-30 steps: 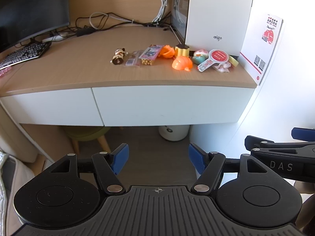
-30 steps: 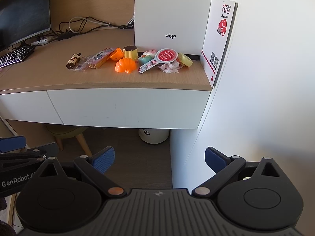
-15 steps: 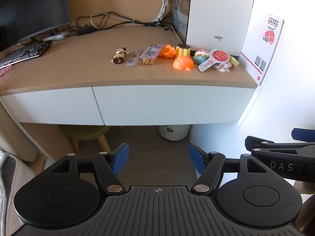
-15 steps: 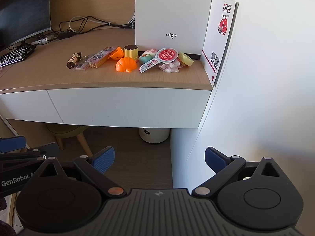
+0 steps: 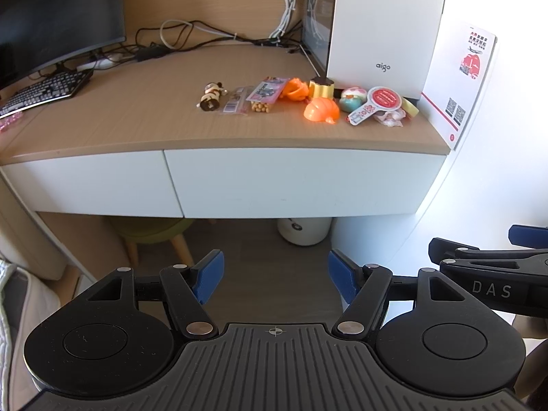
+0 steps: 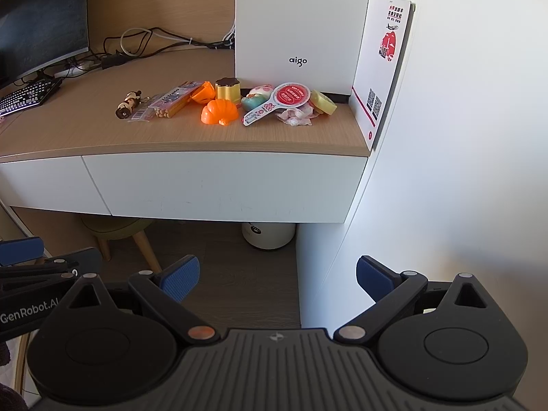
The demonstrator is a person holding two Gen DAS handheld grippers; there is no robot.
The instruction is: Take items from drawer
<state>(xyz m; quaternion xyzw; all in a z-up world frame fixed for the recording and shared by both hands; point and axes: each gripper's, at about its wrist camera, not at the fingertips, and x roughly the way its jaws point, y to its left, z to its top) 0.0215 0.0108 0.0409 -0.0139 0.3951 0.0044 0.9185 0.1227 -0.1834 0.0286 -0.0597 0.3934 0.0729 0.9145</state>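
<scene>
A: Look at the white drawer (image 5: 291, 181) under the desk top (image 5: 137, 126). It is shut, and I see no handle on it. Left of it is a keyboard (image 5: 44, 90).

B: Above the drawer sits a row of little things: a toy cow (image 5: 210, 97), a snack pack (image 5: 263, 94), an orange shell (image 5: 322, 109) and a red paddle (image 5: 375, 104).

A: The left gripper (image 5: 275, 281) hangs well below the drawer, fingers wide apart, holding nothing. The right gripper (image 6: 277, 279) is beside it, fingers apart too, and empty.

B: I think one gripper should go up, hook the drawer's bottom edge, and pull straight out, slowly.

A: Has anything changed from a second ago?

B: No. Both grippers and all the things sit just the same.
</scene>
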